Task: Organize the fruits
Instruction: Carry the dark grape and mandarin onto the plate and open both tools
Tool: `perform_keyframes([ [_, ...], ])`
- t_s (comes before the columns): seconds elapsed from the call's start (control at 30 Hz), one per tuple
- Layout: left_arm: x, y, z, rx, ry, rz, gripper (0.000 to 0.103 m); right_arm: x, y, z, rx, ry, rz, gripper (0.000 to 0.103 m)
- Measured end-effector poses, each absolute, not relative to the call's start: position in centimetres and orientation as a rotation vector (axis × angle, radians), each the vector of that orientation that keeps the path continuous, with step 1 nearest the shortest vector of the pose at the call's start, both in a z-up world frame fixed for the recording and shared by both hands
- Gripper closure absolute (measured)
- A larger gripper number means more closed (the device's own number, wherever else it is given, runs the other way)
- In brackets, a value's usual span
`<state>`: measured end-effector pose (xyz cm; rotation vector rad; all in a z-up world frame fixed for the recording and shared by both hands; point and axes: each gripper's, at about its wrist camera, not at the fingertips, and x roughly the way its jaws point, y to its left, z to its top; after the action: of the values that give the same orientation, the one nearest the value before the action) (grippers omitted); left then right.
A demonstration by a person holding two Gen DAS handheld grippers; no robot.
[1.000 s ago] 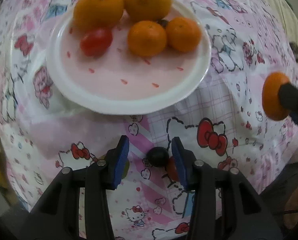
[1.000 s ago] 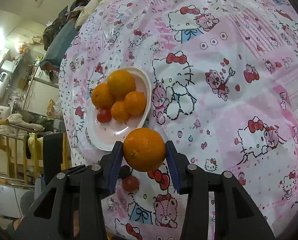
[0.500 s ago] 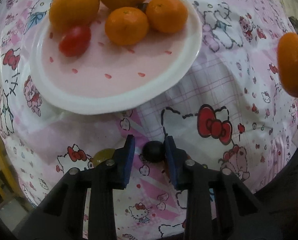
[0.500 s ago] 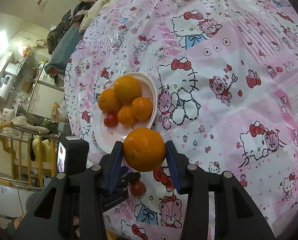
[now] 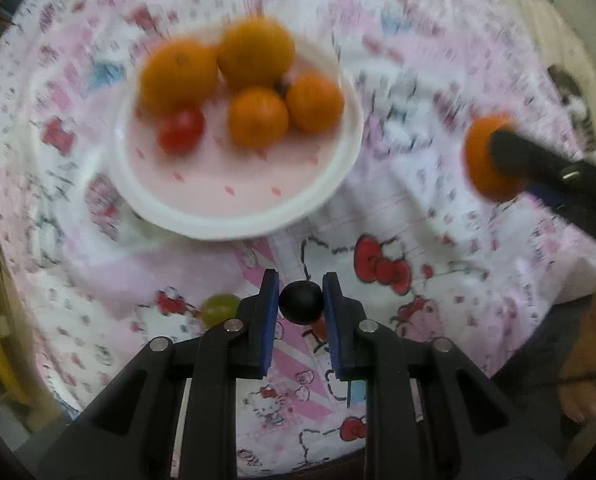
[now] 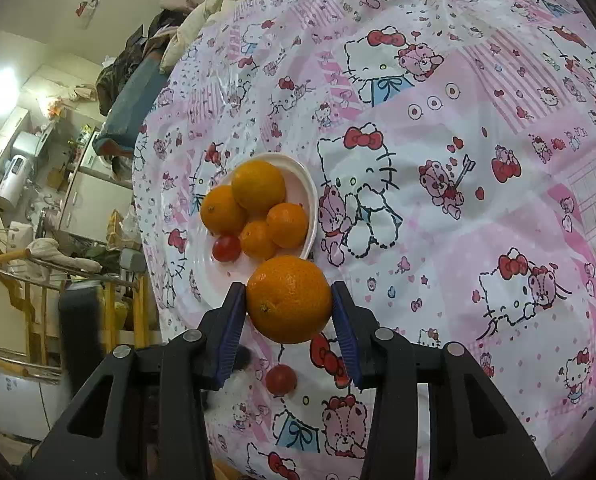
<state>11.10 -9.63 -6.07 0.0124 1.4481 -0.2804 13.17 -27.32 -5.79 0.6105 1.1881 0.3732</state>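
Observation:
A white plate (image 5: 234, 216) (image 6: 218, 276) holds several oranges (image 5: 254, 54) and a red cherry tomato (image 5: 180, 132) (image 6: 226, 249). My left gripper (image 5: 300, 304) is shut on a dark grape (image 5: 300, 303), held above the tablecloth in front of the plate. My right gripper (image 6: 288, 308) is shut on an orange (image 6: 289, 299), which also shows at the right of the left wrist view (image 5: 486, 156). A green grape (image 5: 218, 309) and a red tomato (image 6: 281, 379) lie on the cloth.
The table is covered with a pink Hello Kitty cloth (image 6: 438, 160). Its near edge runs close under both grippers. A cluttered room with furniture and railing lies beyond the table's left side (image 6: 38, 200). A person's foot (image 5: 590, 360) shows at lower right.
My left gripper has closed on the dark grape and lifted it off the cloth, pulling back from the plate. My right gripper with the orange has moved nearer the plate.

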Motion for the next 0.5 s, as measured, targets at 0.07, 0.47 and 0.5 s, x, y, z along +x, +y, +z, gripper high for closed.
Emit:
perform_keyframes([
  [0.07,11.4,-8.3,-4.4,-0.020,1.405,-0.257,0.085,13.2,-27.4,-5.5,0.617,1.176,0.375,0.058],
  [0.47,17.5,0.7,-2.7,-0.117,1.266,-0.103,0.085,16.9,-25.5,-3.6,0.561,1.111,0.453,0.058],
  [0.5,18.1,1.0,-3.0,-0.117,1.270,-0.097,0.085,17.2,-25.3,-3.7,0.558,1.111,0.456,0.058],
])
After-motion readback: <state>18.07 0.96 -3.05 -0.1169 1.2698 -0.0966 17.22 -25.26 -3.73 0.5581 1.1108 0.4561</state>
